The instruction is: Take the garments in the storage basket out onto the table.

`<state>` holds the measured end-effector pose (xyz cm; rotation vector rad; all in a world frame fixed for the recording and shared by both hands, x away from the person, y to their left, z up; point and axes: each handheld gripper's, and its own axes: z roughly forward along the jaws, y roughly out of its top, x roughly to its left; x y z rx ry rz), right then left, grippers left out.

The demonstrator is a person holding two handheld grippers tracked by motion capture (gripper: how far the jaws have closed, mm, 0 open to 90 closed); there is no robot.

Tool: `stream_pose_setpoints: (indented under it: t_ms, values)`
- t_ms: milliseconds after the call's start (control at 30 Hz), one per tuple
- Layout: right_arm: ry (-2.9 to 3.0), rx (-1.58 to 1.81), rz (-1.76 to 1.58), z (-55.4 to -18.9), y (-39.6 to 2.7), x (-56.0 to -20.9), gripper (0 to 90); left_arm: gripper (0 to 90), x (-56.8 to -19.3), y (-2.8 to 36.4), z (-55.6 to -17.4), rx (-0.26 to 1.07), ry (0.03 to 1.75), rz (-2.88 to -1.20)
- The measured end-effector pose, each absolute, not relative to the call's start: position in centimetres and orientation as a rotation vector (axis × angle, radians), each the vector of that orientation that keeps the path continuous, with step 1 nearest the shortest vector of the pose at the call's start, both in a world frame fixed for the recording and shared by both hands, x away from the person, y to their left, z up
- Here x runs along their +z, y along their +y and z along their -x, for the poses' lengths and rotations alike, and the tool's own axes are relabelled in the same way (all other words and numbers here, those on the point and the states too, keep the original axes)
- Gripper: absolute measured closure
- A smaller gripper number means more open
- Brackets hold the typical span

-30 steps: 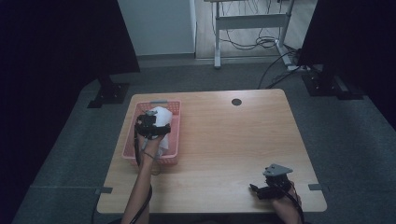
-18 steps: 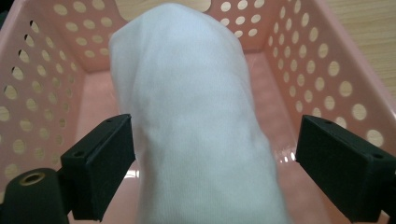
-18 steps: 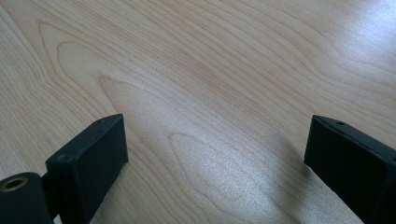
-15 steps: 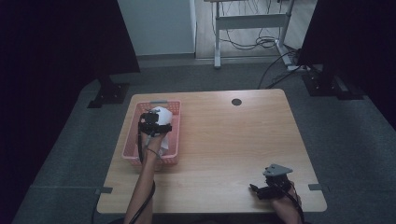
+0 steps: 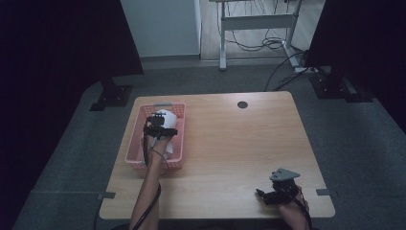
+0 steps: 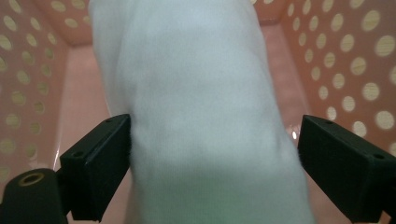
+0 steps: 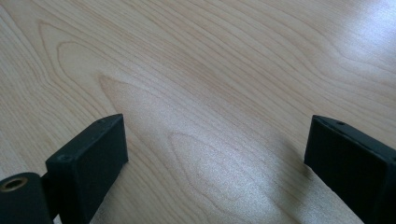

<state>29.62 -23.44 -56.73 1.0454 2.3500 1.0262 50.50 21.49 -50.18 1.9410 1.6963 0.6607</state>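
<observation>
In the pink perforated basket (image 5: 178, 125) at the table's left side, the left gripper (image 5: 161, 128) hangs over a white cloth (image 6: 196, 107), which lies inside the basket between the dotted walls. The jaws have just been closing in on it: in the left gripper view the cloth runs between them, the one at picture left looks to touch the fabric and the other stands a little off, so no grip has been made and the gripper is open about the cloth. I judge the step in hand to be the grasp of the cloth. The next move calls for the jaws to pinch a good fold, then a lift straight up clear of the rim (the basket walls stand close on either side and could snag the cloth or be dragged along). The right gripper (image 5: 276, 194) rests low by the near right edge of the wooden table (image 5: 239, 143), jaws wide apart over bare wood, well away from the work
</observation>
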Motion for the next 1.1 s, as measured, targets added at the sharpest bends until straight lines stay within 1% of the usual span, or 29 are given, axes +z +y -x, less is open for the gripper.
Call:
stream_pose_setpoints:
  t_ms: [67,133,267,400,600,800,1100]
  values:
    - [2.350,1.026,-1.046,-29.6,-23.4,-56.7,5.3,12.5,-50.2,21.5,-50.6,0.654,1.713,-1.947]
    - [2.350,1.026,-1.045,-29.6,-23.4,-56.7,5.3,16.2,-50.3,21.6,-50.5,0.664,1.723,-1.951]
    - [2.350,1.026,-1.046,-29.6,-23.4,-56.7,5.3,29.0,-50.1,21.5,-50.4,0.684,1.726,-1.956]
    - [2.351,1.026,-1.045,-29.6,-23.5,-56.7,5.3,39.4,-49.8,21.6,-50.3,0.685,1.737,-1.952]
    - [2.353,1.026,-1.050,-29.7,-23.5,-56.7,5.3,42.2,-49.5,21.8,-50.2,0.674,1.756,-1.909]
    - [2.354,1.027,-1.051,-29.7,-23.5,-56.7,5.3,42.1,-48.6,21.7,-49.9,0.658,1.746,-1.856]
    - [2.353,1.026,-1.052,-29.7,-23.5,-56.7,5.2,42.0,-47.4,21.5,-49.3,0.678,1.725,-1.832]
